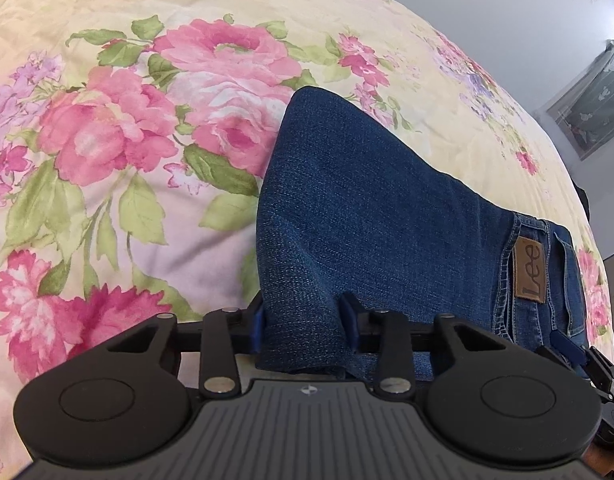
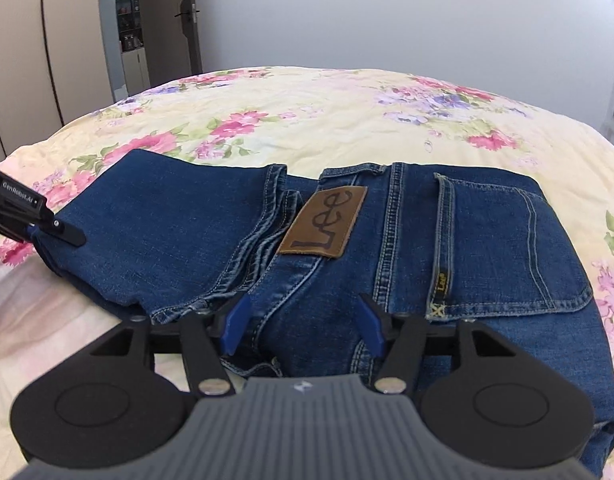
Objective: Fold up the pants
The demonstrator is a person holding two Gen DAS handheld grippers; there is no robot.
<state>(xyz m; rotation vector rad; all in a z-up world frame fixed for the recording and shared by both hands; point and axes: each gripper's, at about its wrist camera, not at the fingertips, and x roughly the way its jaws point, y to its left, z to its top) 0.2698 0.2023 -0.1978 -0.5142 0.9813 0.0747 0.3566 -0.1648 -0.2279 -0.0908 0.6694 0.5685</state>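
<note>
Floral bedspread (image 2: 347,104) in cream and pink covers a bed before a pale wall, with folded blue jeans (image 2: 487,240) lying across its near side, the brown Lee patch (image 2: 325,222) facing up. At the left end, the left gripper (image 1: 305,320) clamps a lifted fold of denim between its blue pads, while the right gripper (image 2: 303,320) sits at the near edge of the waistband, jaws set wide around the fabric and not visibly pinching it

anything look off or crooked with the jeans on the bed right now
Nothing damaged. The jeans lie folded on the floral bedspread, but the folded-over leg sits askew, its hem slanting across the waistband near the Lee patch. The left gripper grips that leg's edge.
</note>
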